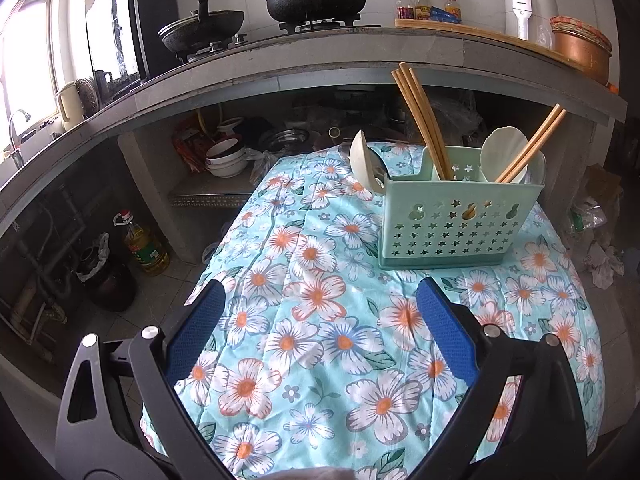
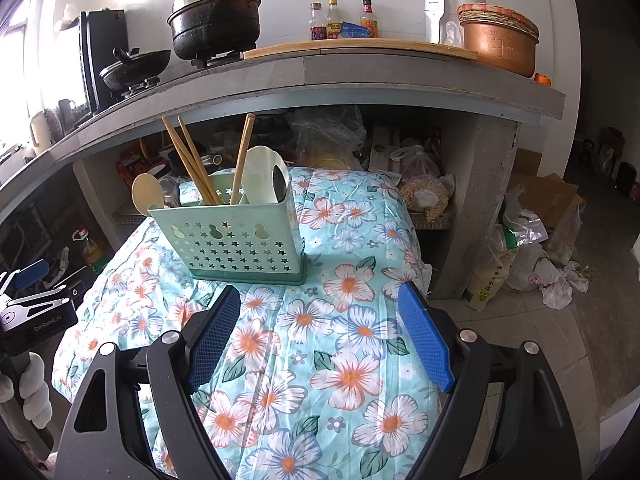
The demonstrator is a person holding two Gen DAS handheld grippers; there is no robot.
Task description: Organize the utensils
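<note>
A mint-green utensil caddy [image 1: 448,224] with star cut-outs stands on the floral cloth-covered table [image 1: 320,320]; it also shows in the right wrist view [image 2: 232,240]. Wooden chopsticks [image 1: 420,120] and white spoons [image 1: 504,152] stand in its compartments. Another white spoon [image 1: 362,160] leans at its left end. The chopsticks [image 2: 192,160] and a white spoon [image 2: 260,176] also show in the right wrist view. My left gripper [image 1: 320,296] is open and empty, short of the caddy. My right gripper [image 2: 318,300] is open and empty, just in front of the caddy.
A kitchen counter [image 1: 320,52] with pots, bottles and a copper bowl [image 2: 500,48] runs behind the table. Bowls and bags fill the shelf beneath. An oil bottle [image 1: 144,244] stands on the floor at left; bags [image 2: 520,256] lie at right. The left gripper body [image 2: 36,308] shows at the left edge.
</note>
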